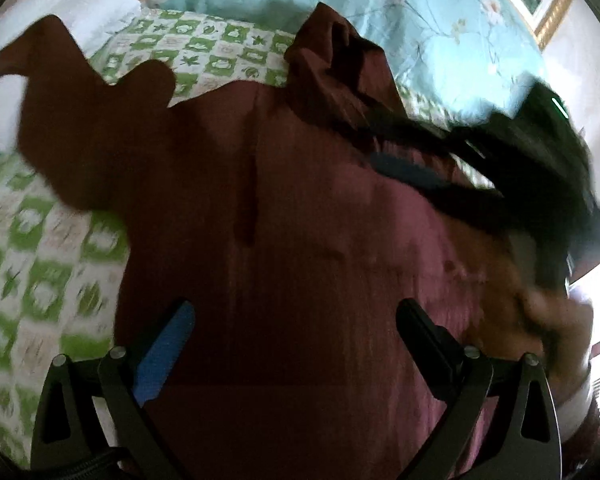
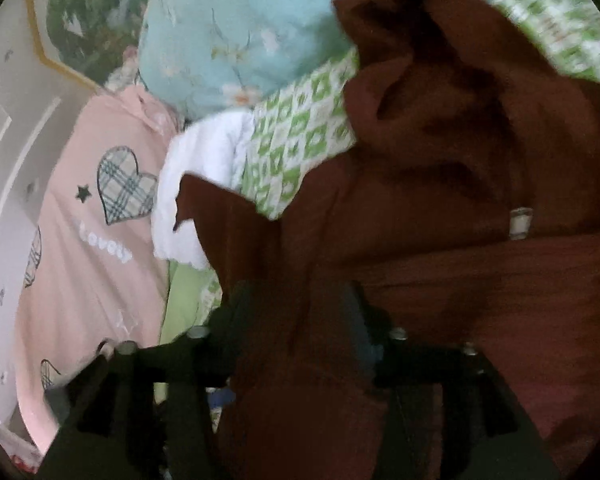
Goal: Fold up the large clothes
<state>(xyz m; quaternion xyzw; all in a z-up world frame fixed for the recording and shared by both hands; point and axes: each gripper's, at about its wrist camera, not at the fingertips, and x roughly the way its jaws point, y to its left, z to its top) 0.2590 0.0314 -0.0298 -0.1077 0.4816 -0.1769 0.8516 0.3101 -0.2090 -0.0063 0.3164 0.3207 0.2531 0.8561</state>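
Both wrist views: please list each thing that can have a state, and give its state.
Maroon garment: spread on the bed, partly folded, one part bunched at the top.
Left gripper: open, above the garment, holding nothing.
Right gripper: jaws apart, maroon cloth between them; a grip cannot be told.
Pink pillow: lying at the bed's side.
Checked sheet: spread flat.

Maroon garment (image 2: pixel 440 200): spread and bunched over green-checked bedspread (image 2: pixel 296 152), small white tag showing. Right gripper (image 2: pixel 296 300): blurred, jaws parted, maroon cloth between them. Pale blue floral quilt (image 2: pixel 228 40) behind. Pink heart-print pillow (image 2: pixel 96 220) at left, white cloth (image 2: pixel 196 168) beside it.
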